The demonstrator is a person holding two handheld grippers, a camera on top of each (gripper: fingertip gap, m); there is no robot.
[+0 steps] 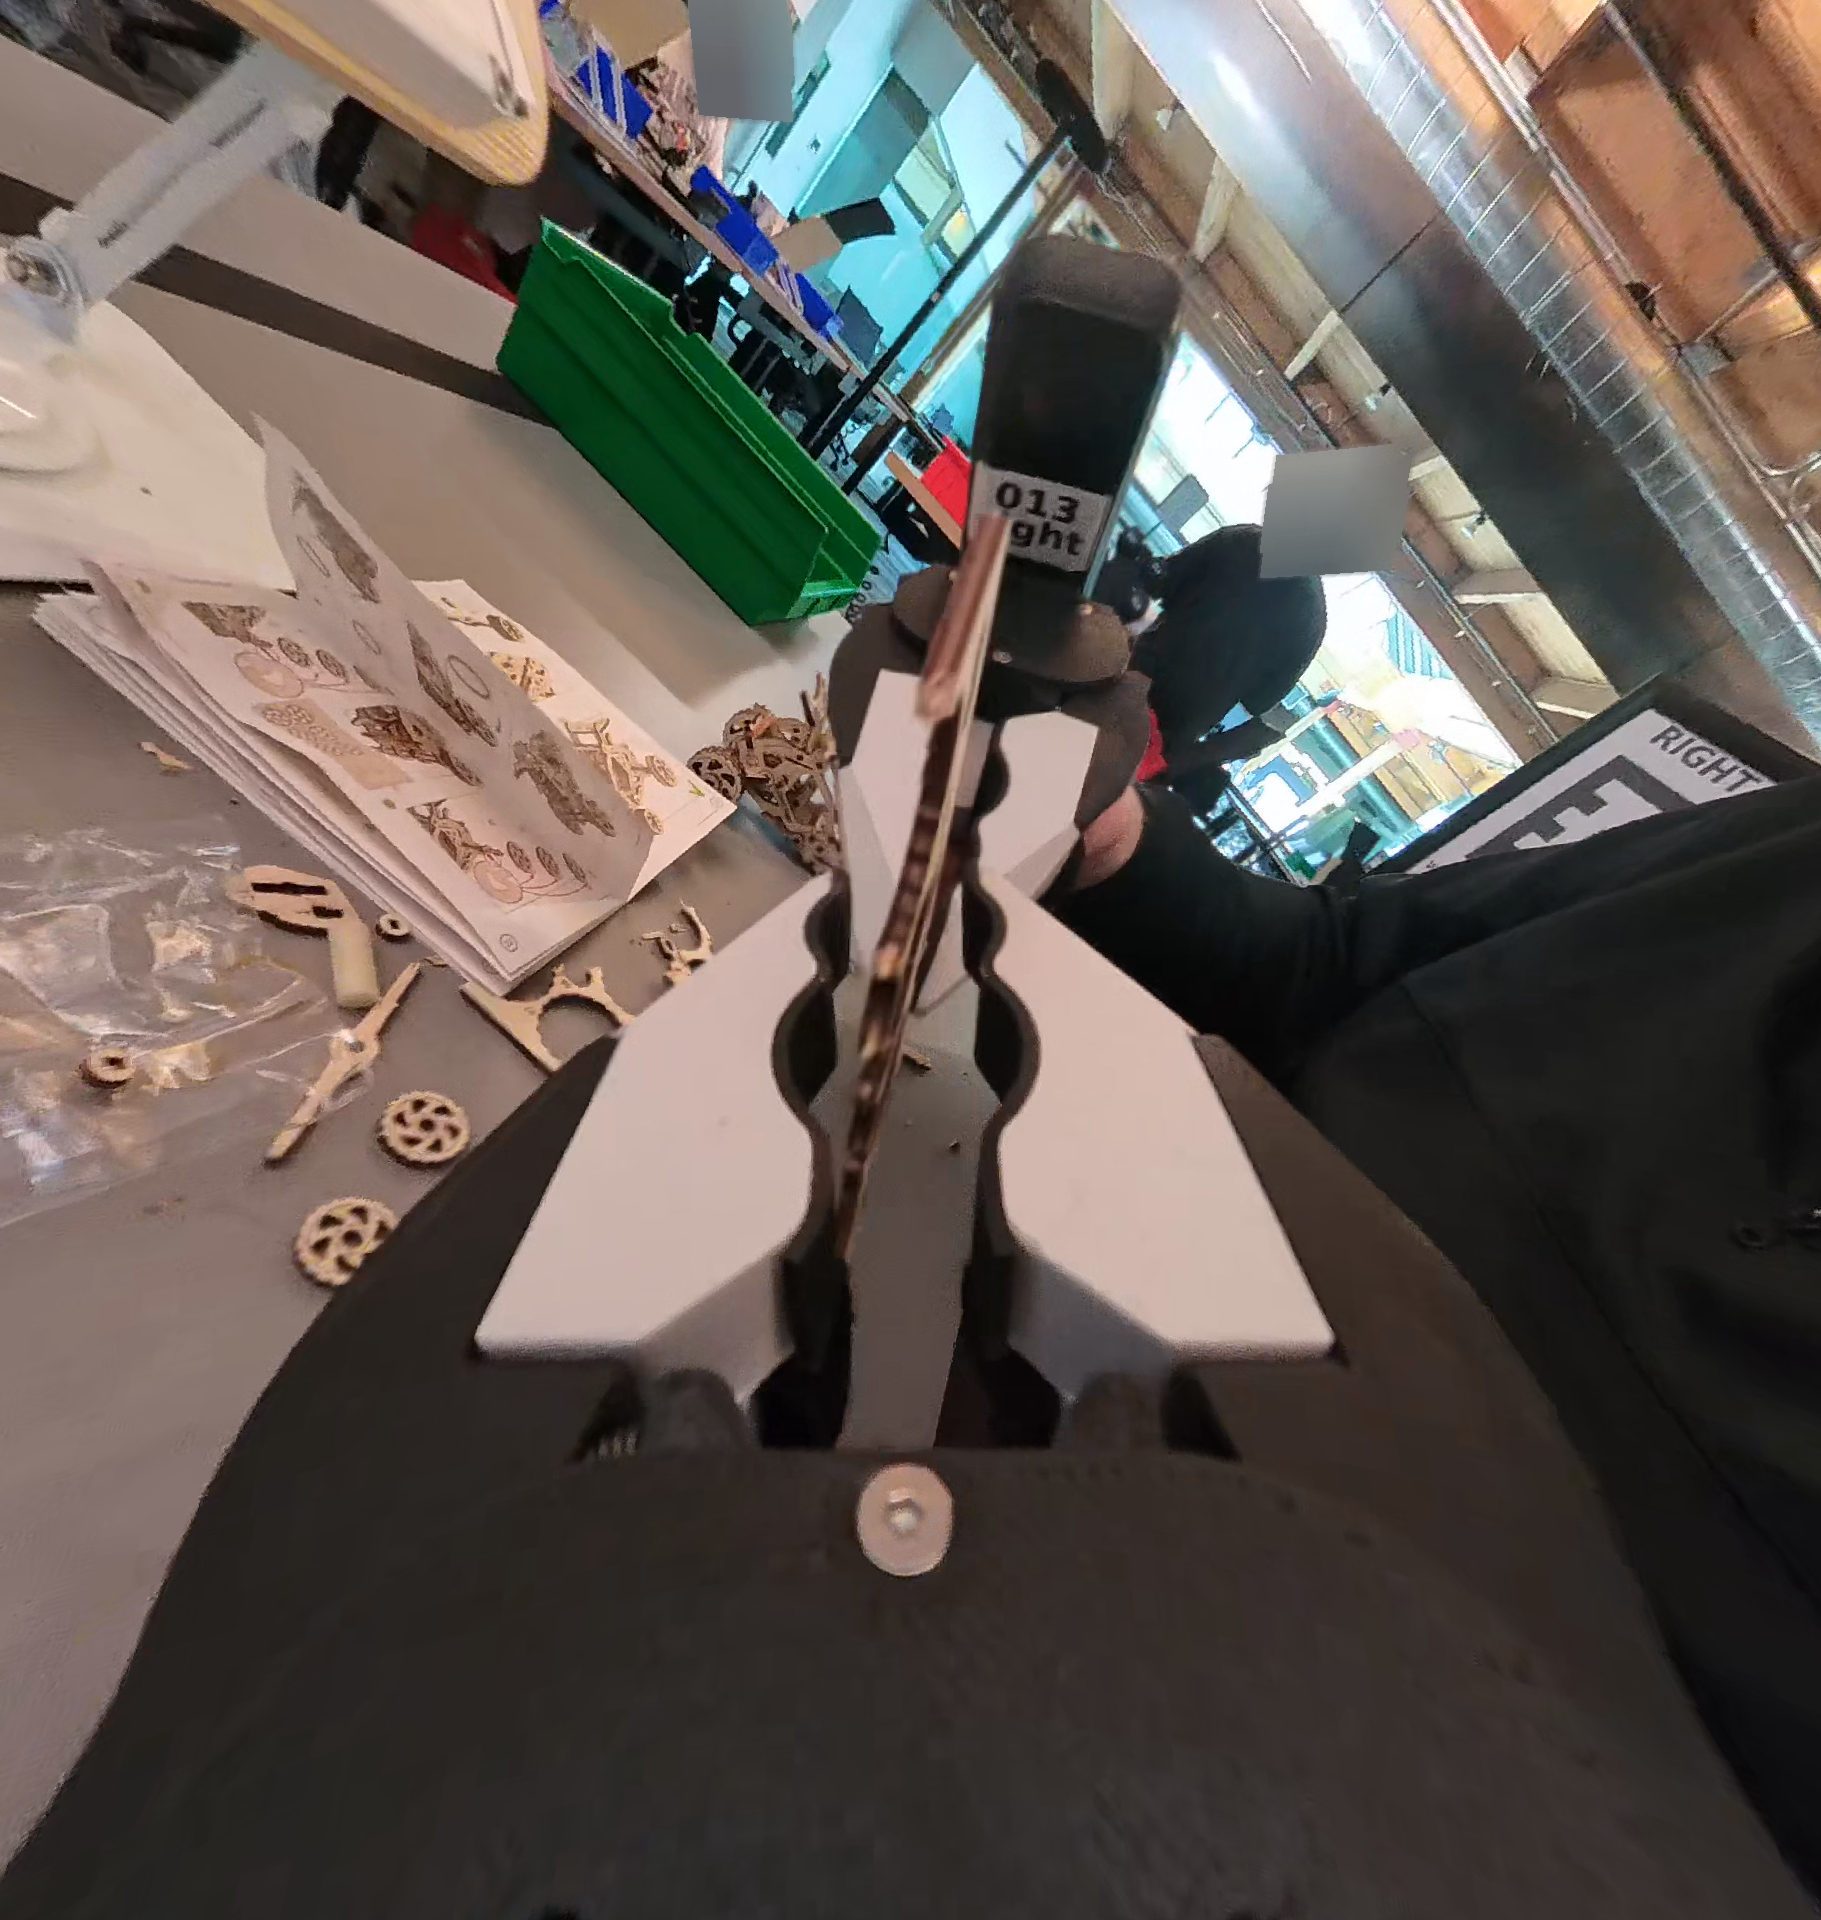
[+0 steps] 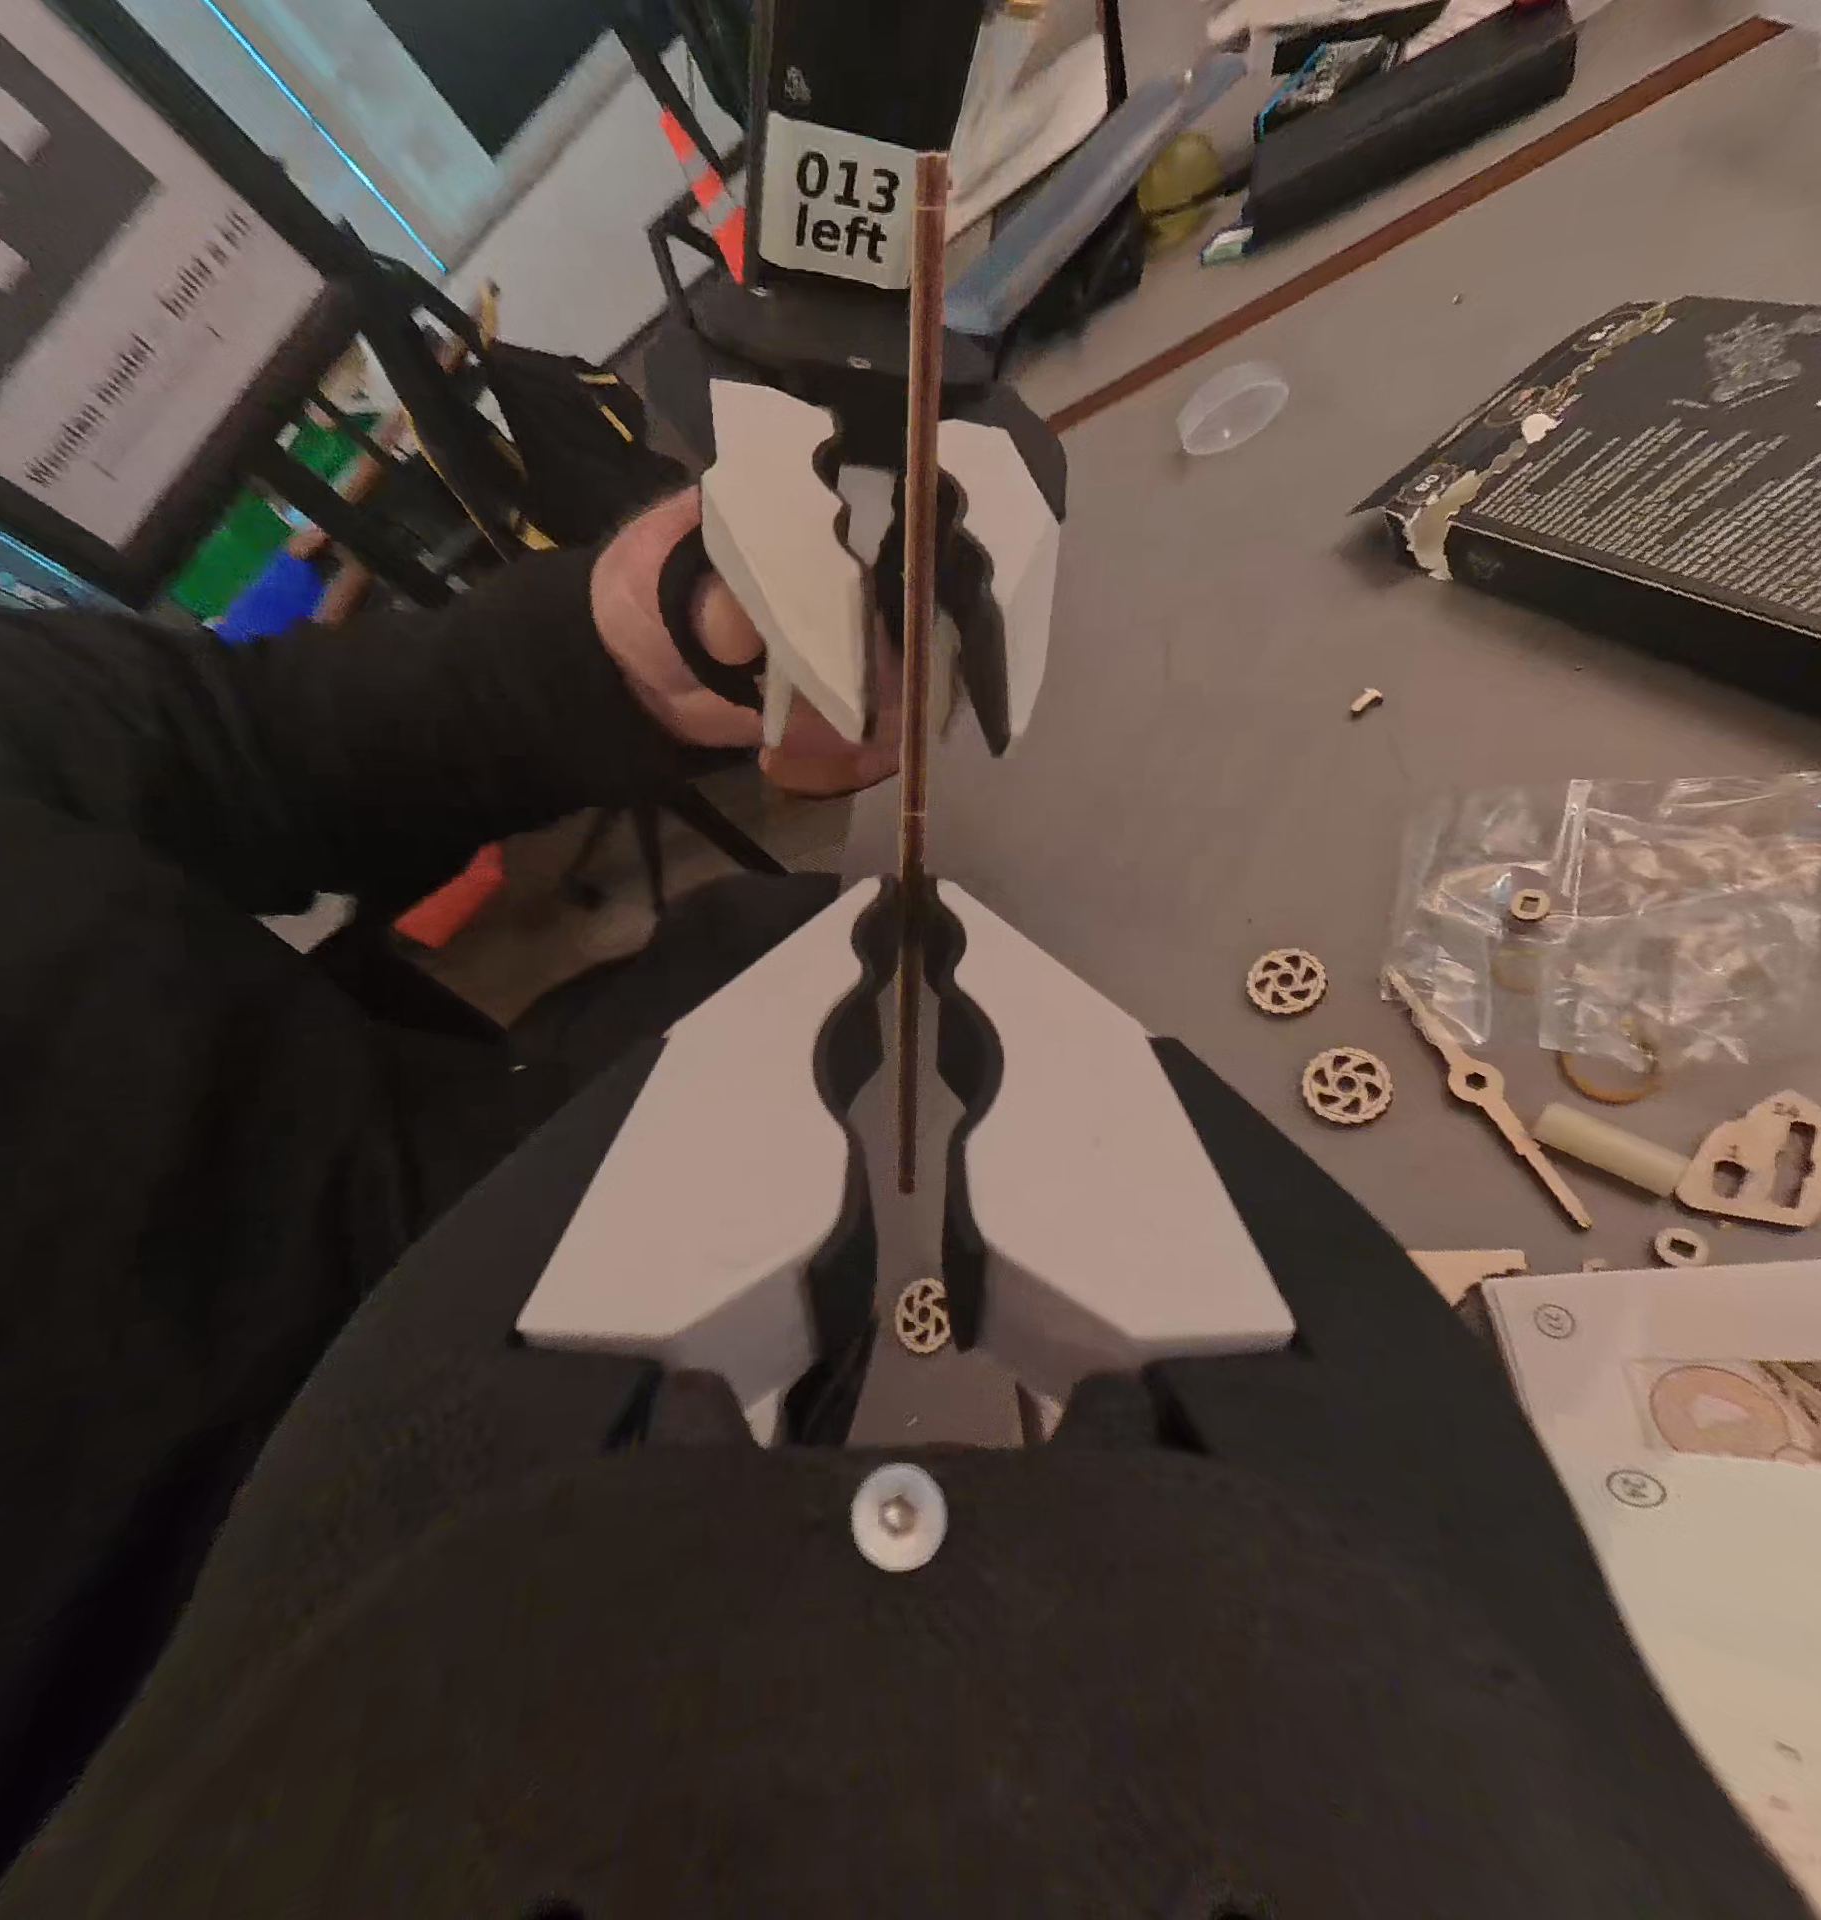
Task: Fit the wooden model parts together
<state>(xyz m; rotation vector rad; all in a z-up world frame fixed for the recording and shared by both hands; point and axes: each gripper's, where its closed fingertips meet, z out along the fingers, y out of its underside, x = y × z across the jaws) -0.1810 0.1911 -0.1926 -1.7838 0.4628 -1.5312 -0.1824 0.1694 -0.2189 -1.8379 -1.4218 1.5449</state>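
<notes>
Wooden model sheet, seen edge-on, spans the gap between two facing grippers above a grey worktable.

Right gripper and left gripper each pinch an end of the thin panel, jaws nearly closed on it. Loose gear wheels, a wooden lever, plastic bags and an instruction booklet lie scattered on the table below.

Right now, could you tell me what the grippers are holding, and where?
Both hold one thin wooden sheet edge-on: right gripper at one end, left gripper at the other.
</notes>
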